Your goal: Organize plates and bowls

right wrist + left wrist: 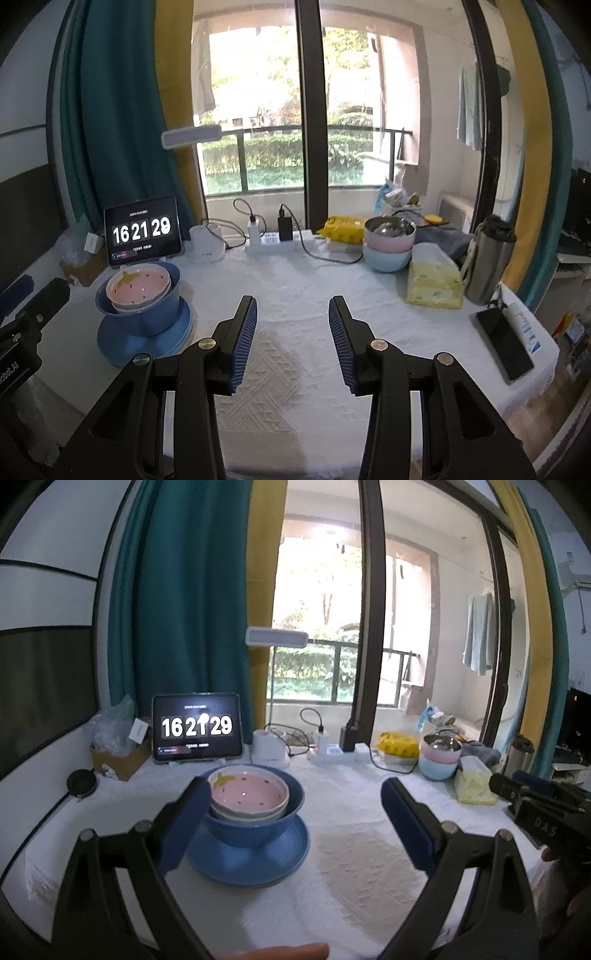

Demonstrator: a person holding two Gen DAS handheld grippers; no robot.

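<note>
blue and pink crockery makes one stack near the counter's (295,288) far left corner: we count one blue plate (255,864), one blue bowl (258,827) on it, and one pink strawberry bowl (248,793) nested in a white bowl (243,814) inside that. at the far right edge we see two more bowls, pink (388,240) over pale blue (386,258). our left tool (295,812) hangs open and empty, the stack just beyond its left finger. our right tool (292,332) is open too, holding nothing, the stack well to its left.
</note>
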